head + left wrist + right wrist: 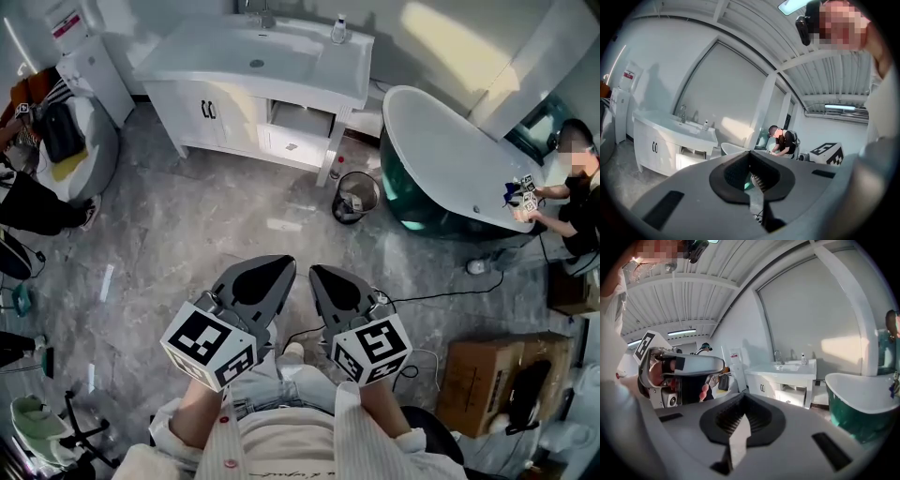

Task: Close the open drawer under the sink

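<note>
The white sink cabinet [211, 105] stands far ahead by the back wall. Its lower right drawer [292, 143] is pulled out, a small flat item lying inside. That drawer also shows small and distant in the left gripper view [689, 160] and the right gripper view [794, 399]. My left gripper [279, 270] and right gripper [323, 277] are held side by side close to my body, well short of the cabinet. Each one's jaws stand together with nothing between them [752, 187] [738, 427].
A wire waste bin [355, 196] stands right of the cabinet, beside a teal-and-white bathtub [450, 169] where a person [577, 187] works. A cardboard box [487, 380] and a cable [441, 295] lie on the floor at right. Bags and a seated person [28, 197] are at left.
</note>
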A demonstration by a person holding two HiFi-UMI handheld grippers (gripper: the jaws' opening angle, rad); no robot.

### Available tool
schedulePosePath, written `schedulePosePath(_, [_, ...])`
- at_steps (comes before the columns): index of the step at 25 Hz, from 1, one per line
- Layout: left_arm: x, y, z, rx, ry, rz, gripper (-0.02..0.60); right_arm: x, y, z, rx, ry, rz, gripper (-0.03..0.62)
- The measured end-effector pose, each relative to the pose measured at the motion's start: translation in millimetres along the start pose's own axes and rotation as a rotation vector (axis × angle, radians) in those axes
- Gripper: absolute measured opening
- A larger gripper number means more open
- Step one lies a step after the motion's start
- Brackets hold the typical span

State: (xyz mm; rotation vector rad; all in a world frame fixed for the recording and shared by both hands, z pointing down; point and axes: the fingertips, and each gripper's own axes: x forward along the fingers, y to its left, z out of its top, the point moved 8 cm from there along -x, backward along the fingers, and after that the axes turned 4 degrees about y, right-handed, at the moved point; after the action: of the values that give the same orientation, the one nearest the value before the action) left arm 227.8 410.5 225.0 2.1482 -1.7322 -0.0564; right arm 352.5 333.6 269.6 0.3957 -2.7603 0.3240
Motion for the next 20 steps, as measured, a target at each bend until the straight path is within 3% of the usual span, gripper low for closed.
schedulePosePath(11, [31,115,64,0.048,0.003,-0.057,0.015,109,-15,61,0.01,-0.029,-0.051,0.009])
schedulePosePath(20, [20,180,86,0.067,0.006,-0.054,0.015,168,-13,76,0.035,-0.025,-0.086,0.009])
